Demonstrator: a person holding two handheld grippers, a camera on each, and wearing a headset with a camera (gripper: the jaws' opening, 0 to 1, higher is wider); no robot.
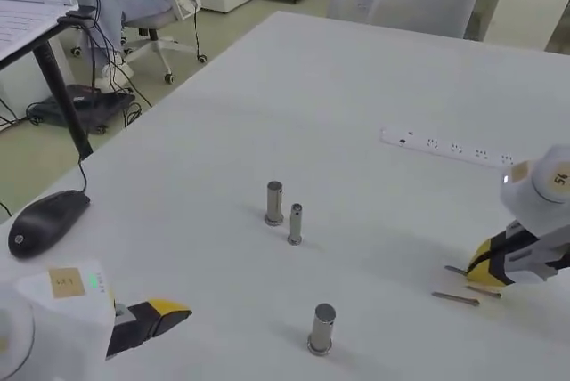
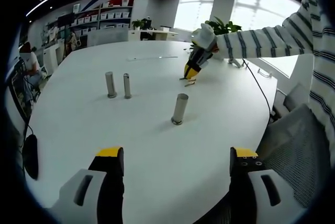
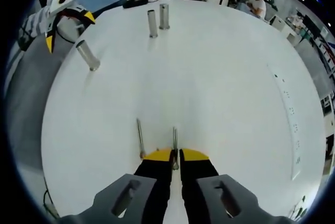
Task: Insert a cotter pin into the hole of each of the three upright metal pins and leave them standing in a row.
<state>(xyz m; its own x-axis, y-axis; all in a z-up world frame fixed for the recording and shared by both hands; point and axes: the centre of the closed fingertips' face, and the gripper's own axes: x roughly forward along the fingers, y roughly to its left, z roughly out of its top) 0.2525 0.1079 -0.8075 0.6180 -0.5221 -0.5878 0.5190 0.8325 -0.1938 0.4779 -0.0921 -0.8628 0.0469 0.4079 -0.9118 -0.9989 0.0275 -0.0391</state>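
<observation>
At 6 o'clock your right gripper (image 3: 175, 158) hides one end of a cotter pin (image 3: 175, 139); holes in the pins (image 3: 151, 23) are too small to see.

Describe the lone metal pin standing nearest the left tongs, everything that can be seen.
The lone metal pin is a short grey cylinder, steel by its look, with a flat top and a slightly wider foot. It stands upright on the white table, touching nothing else. Nothing sticks through it; its hole is too small to make out.

Head view above table (image 1: 338, 105) — low gripper views face each other.
</observation>
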